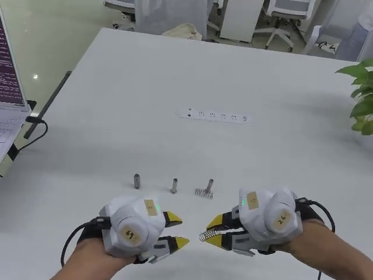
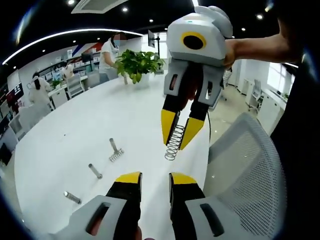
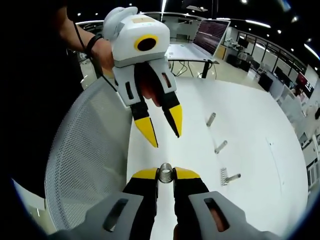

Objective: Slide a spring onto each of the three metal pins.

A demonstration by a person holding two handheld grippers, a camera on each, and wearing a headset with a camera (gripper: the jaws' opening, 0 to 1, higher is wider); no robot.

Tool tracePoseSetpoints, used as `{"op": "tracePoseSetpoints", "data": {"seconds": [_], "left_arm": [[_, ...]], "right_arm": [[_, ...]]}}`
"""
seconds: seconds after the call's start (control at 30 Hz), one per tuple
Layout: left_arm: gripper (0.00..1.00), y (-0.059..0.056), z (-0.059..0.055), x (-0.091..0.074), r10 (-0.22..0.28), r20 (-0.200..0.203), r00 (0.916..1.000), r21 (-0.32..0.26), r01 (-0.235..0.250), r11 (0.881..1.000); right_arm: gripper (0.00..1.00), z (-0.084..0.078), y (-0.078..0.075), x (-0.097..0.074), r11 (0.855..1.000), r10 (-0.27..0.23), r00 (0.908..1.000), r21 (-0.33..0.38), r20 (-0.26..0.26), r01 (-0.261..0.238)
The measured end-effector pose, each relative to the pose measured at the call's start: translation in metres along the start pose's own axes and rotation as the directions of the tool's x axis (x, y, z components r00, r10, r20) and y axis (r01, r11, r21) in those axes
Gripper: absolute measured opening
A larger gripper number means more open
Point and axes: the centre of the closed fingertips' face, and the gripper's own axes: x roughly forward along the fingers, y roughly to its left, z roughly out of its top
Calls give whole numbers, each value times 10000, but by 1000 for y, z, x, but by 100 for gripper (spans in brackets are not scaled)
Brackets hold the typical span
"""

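Head view, nearest first: over the near edge of the worktop (image 1: pixel 116 105) the left gripper (image 1: pixel 181 230) and the right gripper (image 1: pixel 210 231) are held tip to tip, close but apart; the left gripper's yellow-tipped jaws are parted by a moderate gap and nothing is held between them; the right gripper's jaws are closed on a spring (image 1: pixel 204 235), which is pinched at one end and juts out toward the left gripper; in the right gripper view the coil's round end is seen clamped between the two yellow tips, and in the left gripper view the rest of the spring is seen hanging free below the opposite gripper's tips; a grey mesh chair back (image 3: pixel 85 160) is seen beside the worktop in both gripper views; farther in, three metal pins are stood upright in a row along the near edge, well apart from one another; the left pin (image 1: pixel 137 181) and the middle pin (image 1: pixel 173 185) stand bare; a second spring (image 1: pixel 202 192) is laid on its side at the foot of the right pin (image 1: pixel 210 185), on that pin's left, though whether they touch cannot be told; beyond the pins, toward the middle of the worktop, a white power strip (image 1: pixel 213 115) is laid flat; an open laptop (image 1: pixel 9 99) is set at the left edge and a green plant (image 1: pixel 362 93) at the right edge; office chairs (image 1: pixel 285 17) are seen past the far edge.
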Motion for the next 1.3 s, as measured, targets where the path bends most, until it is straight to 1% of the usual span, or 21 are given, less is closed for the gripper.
{"op": "tracePoseSetpoints", "data": {"seconds": [0.03, 0.1, 0.2, 0.27, 0.4, 0.6, 0.8, 0.93, 1.03, 1.17, 1.2, 1.3], "left_arm": [[15, 1, 0, -1, 17, 6, 10000, -37, -17, 10000], [16, 5, -4, -5, 189, 48, 9998, -240, -188, 9995], [18, 11, -8, -8, 412, 27, 9991, -379, -411, 9984], [19, 16, -12, -11, 569, 40, 9984, -576, -565, 9967], [20, 23, -18, -19, 870, 46, 9962, -878, -862, 9924], [24, 31, -30, -28, 1162, -80, 9932, -1146, -1164, 9866], [28, 44, -41, -42, 1648, -110, 9863, -1597, -1644, 9734], [31, 50, -46, -52, 1936, -148, 9810, -1799, -1931, 9645], [33, 57, -50, -62, 2237, -175, 9745, -1953, -2228, 9551], [34, 63, -54, -74, 2573, -206, 9661, -2101, -2557, 9436], [35, 63, -54, -76, 2598, -217, 9654, -2117, -2584, 9426], [36, 68, -60, -84, 2818, -270, 9591, -2273, -2804, 9326]], "right_arm": [[9, 0, -1, 0, 10000, -15, 10000, 9, -1, 15], [9, -2, -3, -1, 9999, -73, 10000, 71, -14, 73], [9, -5, -6, -1, 9999, -117, 9999, 84, -122, 118], [9, -9, -8, -1, 9999, -112, 9995, 110, -293, 115], [9, -12, -12, -1, 9997, -153, 9992, 177, -360, 160], [9, -16, -20, 0, 9995, -199, 9986, 253, -481, 211], [9, -14, -31, 0, 9990, -233, 9984, 365, -523, 253], [9, -13, -40, 0, 9986, -260, 9980, 439, -568, 285], [9, -12, -49, 1, 9983, -319, 9978, 467, -582, 346], [9, -10, -61, 3, 9979, -395, 9970, 482, -659, 428], [9, -10, -63, 4, 9979, -404, 9969, 473, -669, 436], [9, -6, -73, 6, 9976, -474, 9965, 468, -689, 507]]}}
